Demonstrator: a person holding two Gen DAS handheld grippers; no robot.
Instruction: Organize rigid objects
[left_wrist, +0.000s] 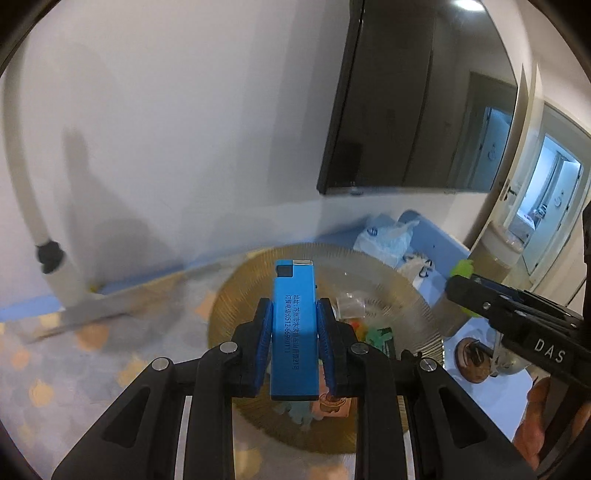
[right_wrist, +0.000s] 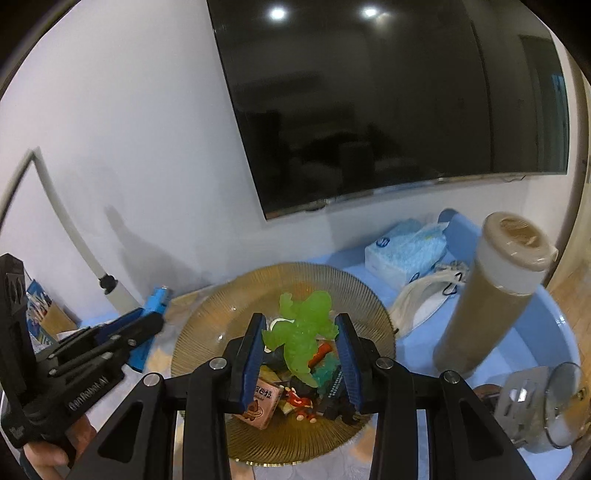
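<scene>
Midway through tidying: left gripper clamped on a blue lighter, right gripper clamped on a green toy figure, both above the ribbed glass bowl holding several small items.

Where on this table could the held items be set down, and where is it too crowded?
Free: the patterned cloth left of the ribbed plate, between it and the lamp base. The plate's outer band is bare too. Crowded: the plate's centre, piled with small toys, and the blue tray to its right, holding a tumbler, bags and tissues.
</scene>
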